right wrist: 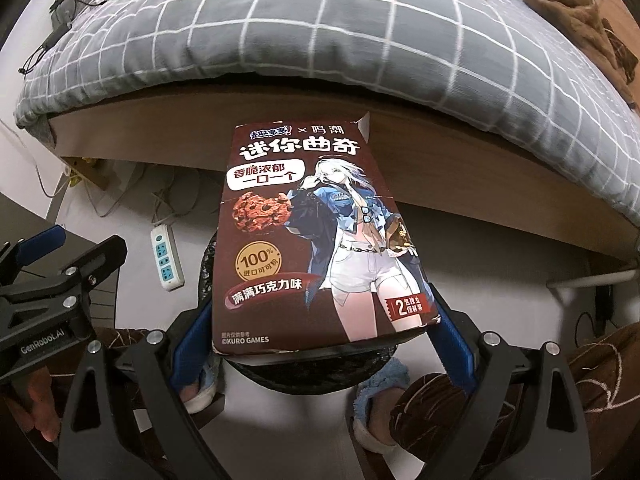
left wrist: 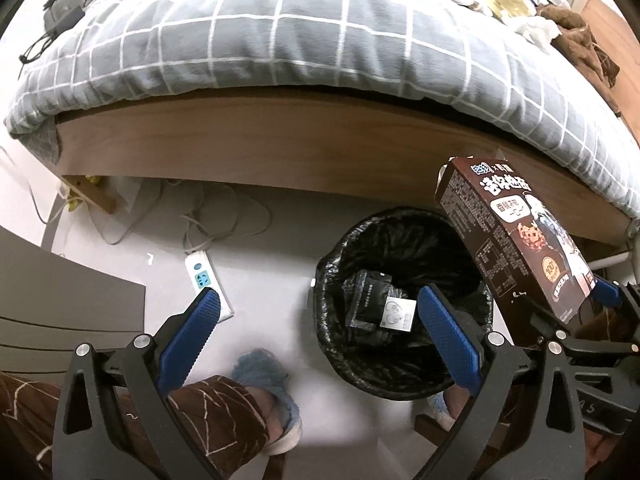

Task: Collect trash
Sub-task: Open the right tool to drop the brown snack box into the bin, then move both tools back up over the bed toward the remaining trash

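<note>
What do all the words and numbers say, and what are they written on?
On the cookie box, held in the right tool:
"迷你曲奇"
"香脆浓郁 一口一个"
"100%"
"满满巧克力味"
"©KURO GAMES"
On the left tool: "GenRobot.AI"
The fine print on the box's side and on the black packet in the bin is too small to read.

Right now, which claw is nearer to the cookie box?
The right claw: it is shut on the cookie box, held above the trash bin. The left claw is open and empty, beside the box, not touching.
</note>
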